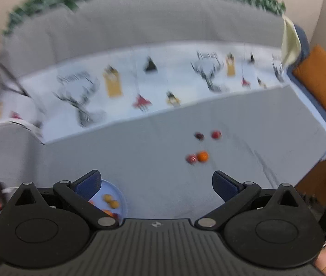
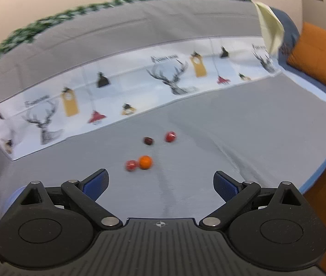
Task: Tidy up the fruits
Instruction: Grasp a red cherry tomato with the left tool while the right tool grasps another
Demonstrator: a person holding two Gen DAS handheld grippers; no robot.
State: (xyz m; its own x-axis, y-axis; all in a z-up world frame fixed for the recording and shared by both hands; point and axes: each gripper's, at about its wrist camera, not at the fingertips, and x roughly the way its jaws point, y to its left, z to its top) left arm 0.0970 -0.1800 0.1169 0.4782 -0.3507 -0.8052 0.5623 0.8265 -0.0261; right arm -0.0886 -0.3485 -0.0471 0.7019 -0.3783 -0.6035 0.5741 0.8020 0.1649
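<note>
Fruits on the cloth: four are sitting loose on the grey cloth (image 2: pixel 208 138), in two pairs, well ahead of both grippers.
Near pair: one orange fruit (image 2: pixel 145 162) is touching one red fruit (image 2: pixel 131 165) on its left.
Far pair: one dark fruit (image 2: pixel 148 140) is lying just left of a second red fruit (image 2: pixel 170 136), the two apart from each other.
Plate: one pale blue plate (image 1: pixel 121 195) is showing near the left gripper, partly hidden behind its left finger; two yellowish fruits (image 1: pixel 110 201) are resting on it, with more orange-red fruit at its near edge that blur keeps me from counting.
Left gripper (image 1: pixel 156 185): jaws are standing spread wide, nothing between them, hanging over the cloth with the plate at its left.
Right gripper (image 2: pixel 160 185): jaws are likewise gaping, gripping nothing, pointing at the four loose fruits.
Printed band: one white strip (image 2: pixel 117 92) with antlered deer heads and hanging tags is running across the far side of the cloth.
Cushion: one orange cushion (image 2: pixel 319 57) is lying at the far right.
Greenery: one leafy garland (image 2: pixel 94 9) is lining the far top edge.
</note>
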